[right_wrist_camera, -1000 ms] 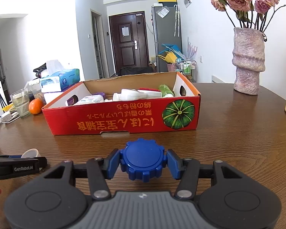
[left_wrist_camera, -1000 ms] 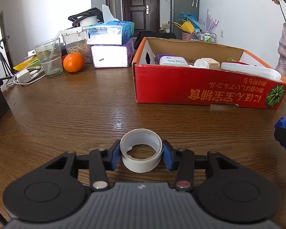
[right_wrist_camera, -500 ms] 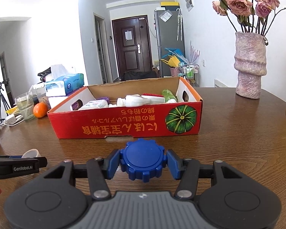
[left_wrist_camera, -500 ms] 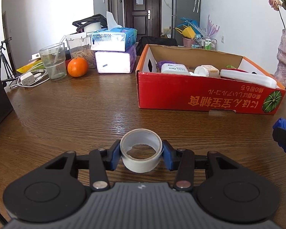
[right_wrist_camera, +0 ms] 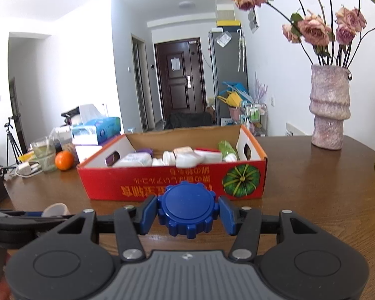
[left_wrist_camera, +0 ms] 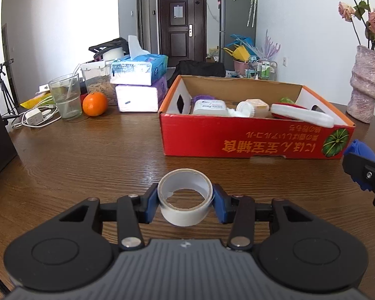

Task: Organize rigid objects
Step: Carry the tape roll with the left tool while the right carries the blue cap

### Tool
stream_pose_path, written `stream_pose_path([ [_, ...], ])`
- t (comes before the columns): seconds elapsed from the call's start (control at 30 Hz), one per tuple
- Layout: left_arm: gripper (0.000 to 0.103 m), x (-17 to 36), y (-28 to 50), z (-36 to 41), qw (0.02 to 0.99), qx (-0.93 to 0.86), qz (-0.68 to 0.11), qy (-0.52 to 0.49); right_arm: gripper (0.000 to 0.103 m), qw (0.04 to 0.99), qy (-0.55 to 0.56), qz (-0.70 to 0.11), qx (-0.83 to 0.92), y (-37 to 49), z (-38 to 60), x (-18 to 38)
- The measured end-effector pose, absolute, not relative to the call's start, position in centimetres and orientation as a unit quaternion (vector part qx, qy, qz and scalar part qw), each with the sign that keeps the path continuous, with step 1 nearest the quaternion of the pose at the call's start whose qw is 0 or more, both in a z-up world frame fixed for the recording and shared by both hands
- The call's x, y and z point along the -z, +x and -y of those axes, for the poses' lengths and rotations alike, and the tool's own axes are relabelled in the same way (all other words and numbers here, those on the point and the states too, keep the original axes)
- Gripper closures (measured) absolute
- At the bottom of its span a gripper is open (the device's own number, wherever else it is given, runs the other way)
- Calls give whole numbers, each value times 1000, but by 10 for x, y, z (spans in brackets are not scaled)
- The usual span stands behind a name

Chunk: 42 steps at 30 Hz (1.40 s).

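Left wrist view shows your left tool (left_wrist_camera: 185, 201) clamped on the tape roll (left_wrist_camera: 185, 200), its open hole facing up, with the red box (left_wrist_camera: 250, 140) ahead and to the right across the desk (left_wrist_camera: 87, 155). Your right tool (right_wrist_camera: 188, 213) grips the blue cap (right_wrist_camera: 187, 208) directly facing the box (right_wrist_camera: 147, 187), so the right hand looks nearer.

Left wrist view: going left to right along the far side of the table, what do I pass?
Charger → glass → orange → stacked tissue packs → red box → vase.
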<state>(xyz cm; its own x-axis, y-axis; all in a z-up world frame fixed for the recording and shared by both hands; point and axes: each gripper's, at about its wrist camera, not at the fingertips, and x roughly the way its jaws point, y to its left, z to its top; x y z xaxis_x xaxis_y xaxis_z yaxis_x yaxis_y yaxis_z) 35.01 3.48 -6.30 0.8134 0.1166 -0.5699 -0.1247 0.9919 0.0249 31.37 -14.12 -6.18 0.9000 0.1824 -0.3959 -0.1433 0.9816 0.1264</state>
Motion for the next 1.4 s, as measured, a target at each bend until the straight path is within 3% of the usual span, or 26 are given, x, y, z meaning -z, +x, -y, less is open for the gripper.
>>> stream_pose_path([
  [0.77, 57, 13, 367, -6, 964, -57, -258, -32, 51, 983, 47, -155, -81, 316, 157, 24],
  [1.4, 57, 1, 422, 8, 967, -56, -241, -57, 51, 986, 52, -143, -61, 373, 165, 11],
])
